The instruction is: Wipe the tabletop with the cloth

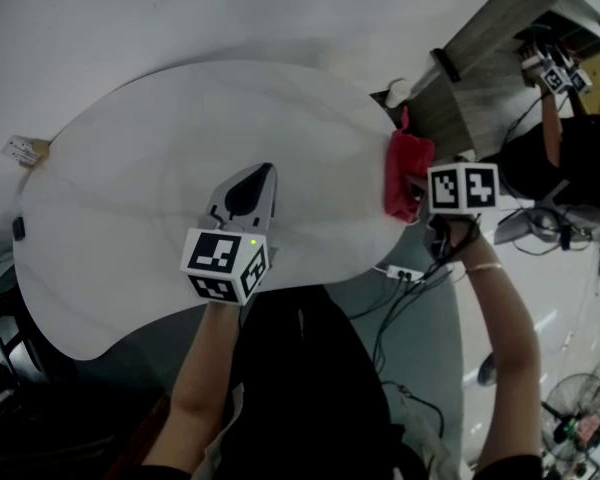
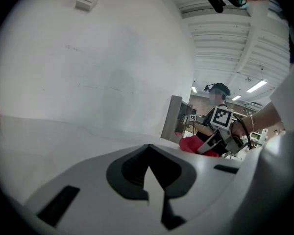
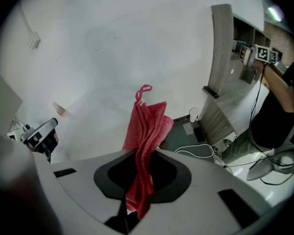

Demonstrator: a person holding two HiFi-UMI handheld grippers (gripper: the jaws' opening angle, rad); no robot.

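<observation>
Right claw (image 3: pixel 137 192) with cloth (image 3: pixel 148 124) at tabletop (image 1: pixel 130 218) edge
</observation>
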